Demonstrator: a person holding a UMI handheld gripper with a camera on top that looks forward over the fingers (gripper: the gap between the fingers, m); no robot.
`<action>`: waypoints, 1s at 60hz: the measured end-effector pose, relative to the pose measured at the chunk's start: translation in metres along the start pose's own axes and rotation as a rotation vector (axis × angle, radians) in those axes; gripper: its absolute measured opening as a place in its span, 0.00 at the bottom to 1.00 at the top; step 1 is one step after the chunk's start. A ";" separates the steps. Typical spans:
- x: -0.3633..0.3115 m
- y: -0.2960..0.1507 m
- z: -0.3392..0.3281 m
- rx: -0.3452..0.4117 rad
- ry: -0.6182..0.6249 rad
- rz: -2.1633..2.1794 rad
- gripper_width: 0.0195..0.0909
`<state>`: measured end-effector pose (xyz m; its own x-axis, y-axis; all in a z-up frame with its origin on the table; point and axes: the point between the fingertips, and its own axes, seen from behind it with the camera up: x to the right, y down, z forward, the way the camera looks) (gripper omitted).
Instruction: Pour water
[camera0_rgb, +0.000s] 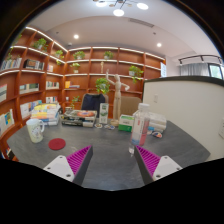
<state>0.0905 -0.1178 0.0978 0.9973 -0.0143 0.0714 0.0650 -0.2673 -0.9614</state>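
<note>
My gripper (113, 160) is open above a grey table (110, 145), with nothing between its magenta pads (80, 158). A clear plastic bottle (140, 128) with a label stands just beyond the right finger. A white cup (36, 131) stands far off to the left, with a red round coaster (57, 144) on the table beside it. A tall clear glass (103, 113) stands farther back, about straight ahead.
Books, boxes and small items (75, 118) crowd the table's far side. A green box (125, 122) lies near the bottle. Wooden shelves (95, 75) with plants line the back wall. A white partition (190, 110) stands at the right.
</note>
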 end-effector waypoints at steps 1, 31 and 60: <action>0.009 0.005 0.005 -0.009 0.014 0.000 0.97; 0.109 -0.028 0.128 0.105 0.097 0.030 0.90; 0.102 -0.022 0.155 0.040 0.090 -0.039 0.18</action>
<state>0.1957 0.0364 0.0853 0.9872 -0.0913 0.1307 0.1066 -0.2310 -0.9671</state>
